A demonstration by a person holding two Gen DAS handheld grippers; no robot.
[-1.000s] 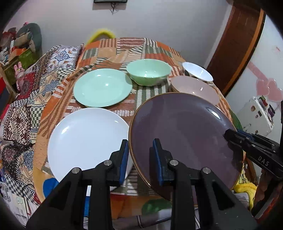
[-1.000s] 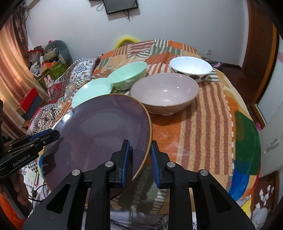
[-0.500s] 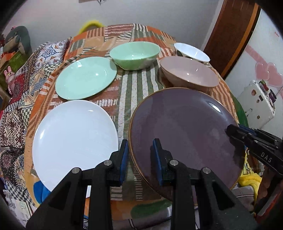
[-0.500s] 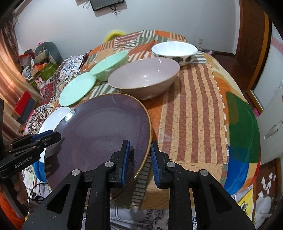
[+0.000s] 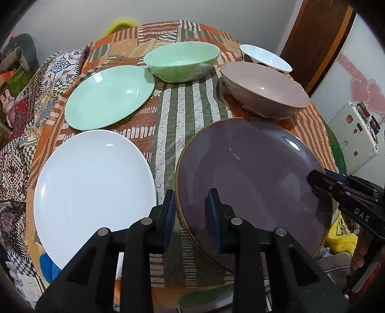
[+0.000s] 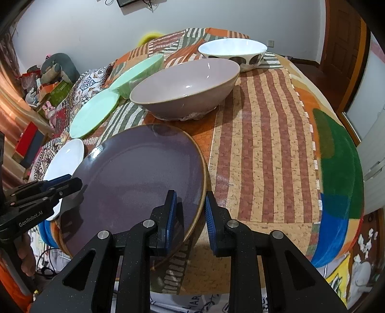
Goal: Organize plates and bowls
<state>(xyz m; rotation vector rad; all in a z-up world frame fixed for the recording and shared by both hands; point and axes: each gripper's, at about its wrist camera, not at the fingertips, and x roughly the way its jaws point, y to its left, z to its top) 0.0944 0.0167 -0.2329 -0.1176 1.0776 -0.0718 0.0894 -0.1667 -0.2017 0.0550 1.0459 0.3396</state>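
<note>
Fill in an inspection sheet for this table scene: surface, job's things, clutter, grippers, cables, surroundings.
Surface: round table under a patchwork cloth.
Job's things: purple plate at the near edge, white plate beside it, green plate behind; green bowl, pink bowl and spotted bowl at the back, all upright.
Clutter: nothing seen on the table.
Grippers: left gripper and right gripper each straddle the purple plate's rim on opposite sides; jaws look closed on it.
Cables: some hang from a wall screen; others lie on the floor by the table.
Surroundings: wooden door, white suitcase, toys and boxes to the left.
</note>
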